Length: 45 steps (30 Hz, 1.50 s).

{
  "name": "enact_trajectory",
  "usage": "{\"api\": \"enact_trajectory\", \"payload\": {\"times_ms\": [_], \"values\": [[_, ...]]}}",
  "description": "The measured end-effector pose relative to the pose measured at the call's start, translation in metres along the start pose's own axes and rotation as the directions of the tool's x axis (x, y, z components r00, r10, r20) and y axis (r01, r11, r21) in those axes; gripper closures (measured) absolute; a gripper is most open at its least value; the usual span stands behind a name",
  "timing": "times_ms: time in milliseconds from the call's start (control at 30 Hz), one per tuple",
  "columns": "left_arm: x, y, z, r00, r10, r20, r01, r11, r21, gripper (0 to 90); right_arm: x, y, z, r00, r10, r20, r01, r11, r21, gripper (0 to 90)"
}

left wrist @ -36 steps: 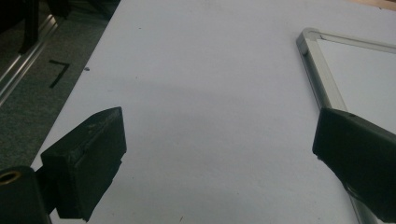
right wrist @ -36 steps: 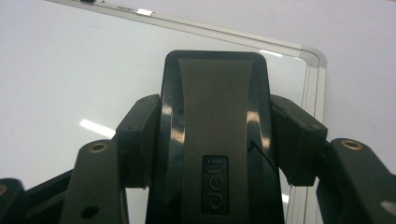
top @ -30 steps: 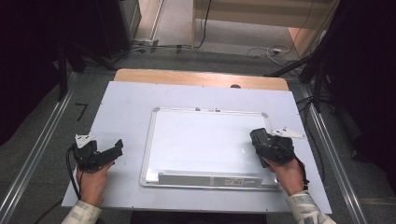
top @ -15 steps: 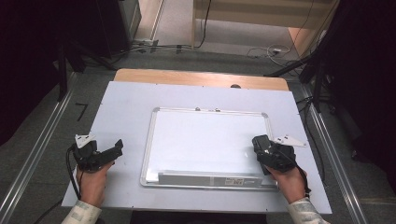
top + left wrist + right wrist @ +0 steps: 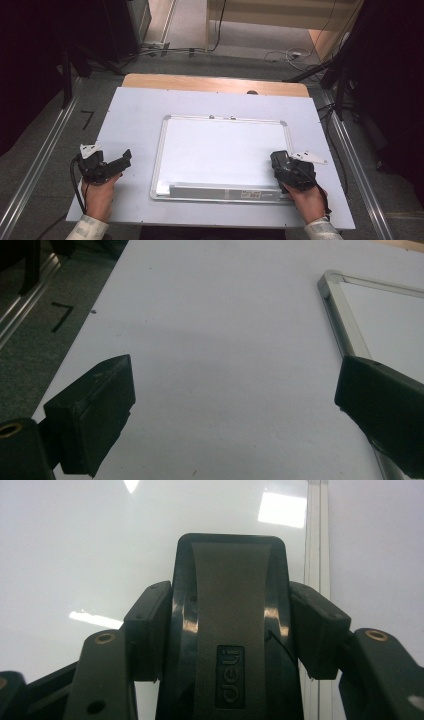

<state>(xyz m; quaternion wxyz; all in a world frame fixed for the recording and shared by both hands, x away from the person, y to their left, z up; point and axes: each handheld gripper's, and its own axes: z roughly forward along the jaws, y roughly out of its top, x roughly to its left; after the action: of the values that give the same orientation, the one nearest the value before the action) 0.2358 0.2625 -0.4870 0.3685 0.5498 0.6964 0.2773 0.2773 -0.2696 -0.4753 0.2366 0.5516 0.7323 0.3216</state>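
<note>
Right gripper (image 5: 282, 167): clamped tight on a black eraser (image 5: 230, 625).
Change: it has slid toward the near right corner of the whiteboard (image 5: 220, 145) and come down a little.
Eraser: low over the white face, beside the right frame.
Meaning: wiping looks about to start or carry on there.
Left gripper (image 5: 112, 165): jaws wide apart, holding nothing, resting on the table (image 5: 130, 115) left of the whiteboard.

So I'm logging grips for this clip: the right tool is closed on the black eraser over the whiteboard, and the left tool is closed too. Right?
Not quite. The left tool is open, jaws wide apart over the bare table, as the left gripper view shows. The right tool is indeed closed on the black eraser over the whiteboard.
</note>
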Motion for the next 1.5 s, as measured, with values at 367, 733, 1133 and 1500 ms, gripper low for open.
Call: {"api": "enact_trajectory", "payload": {"times_ms": [367, 733, 1133, 1500], "values": [[0.0, 0.0, 0.0, 1.0, 0.0, 0.0, 0.0, 1.0, -0.002, 3.0, 0.0, -0.004, 0.004, 0.9959, 0.058, 0.07, -0.061, 0.997, 0.047, 37.4], [0.0, 0.0, 0.0, 1.0, 0.001, 0.001, -0.001, 1.0, -0.001, 3.0, 0.0, -0.005, 0.009, 0.9928, 0.06, 0.104, -0.071, 0.992, 0.102, 36.8], [0.0, 0.0, -0.001, 1.0, 0.0, 0.001, 0.0, 1.0, 0.0, 3.0, -0.002, -0.004, -0.003, 0.9959, 0.051, 0.075, -0.053, 0.998, 0.034, 31.1], [0.0, 0.0, 0.0, 1.0, 0.002, 0.001, -0.002, 1.0, -0.002, 3.0, -0.009, 0.001, -0.009, 0.9996, 0.027, -0.005, -0.027, 1.0, -0.01, 24.0]]}}
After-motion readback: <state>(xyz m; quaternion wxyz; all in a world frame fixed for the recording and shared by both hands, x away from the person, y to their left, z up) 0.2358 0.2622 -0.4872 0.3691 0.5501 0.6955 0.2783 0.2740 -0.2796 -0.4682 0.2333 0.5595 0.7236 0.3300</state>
